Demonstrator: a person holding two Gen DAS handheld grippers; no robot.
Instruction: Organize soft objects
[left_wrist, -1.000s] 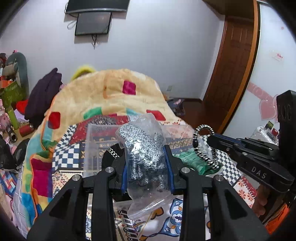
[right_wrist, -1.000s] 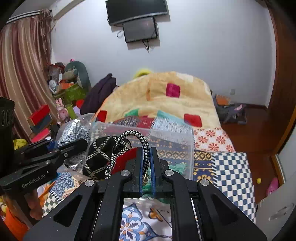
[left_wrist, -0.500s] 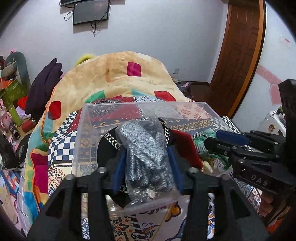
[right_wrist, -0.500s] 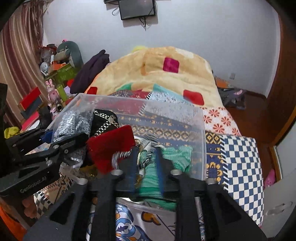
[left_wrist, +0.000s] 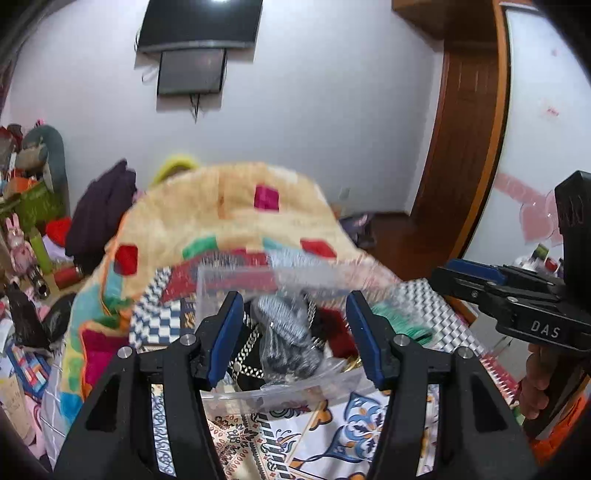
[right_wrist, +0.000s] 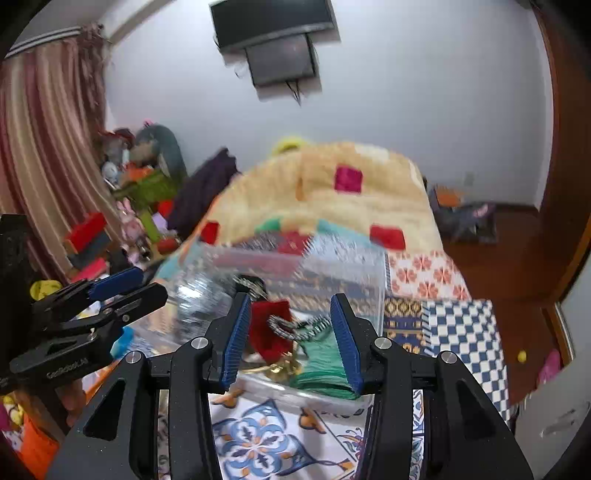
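clear bin (left_wrist: 236, 280) walls motion-blurred, blanket (right_wrist: 332, 192) smeared, bin contents partly hidden

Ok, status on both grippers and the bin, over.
Left gripper open, right gripper open, both empty. Bagged grey item and striped cord in clear bin. Nothing blocking.

Both wrist views looked forward along open tongs, close above the clear bin (left_wrist: 236, 284) on the bed (right_wrist: 461, 325); left camera sat left, right camera right, sharing bin, blanket (left_wrist: 229, 214), wall TV (right_wrist: 273, 33).
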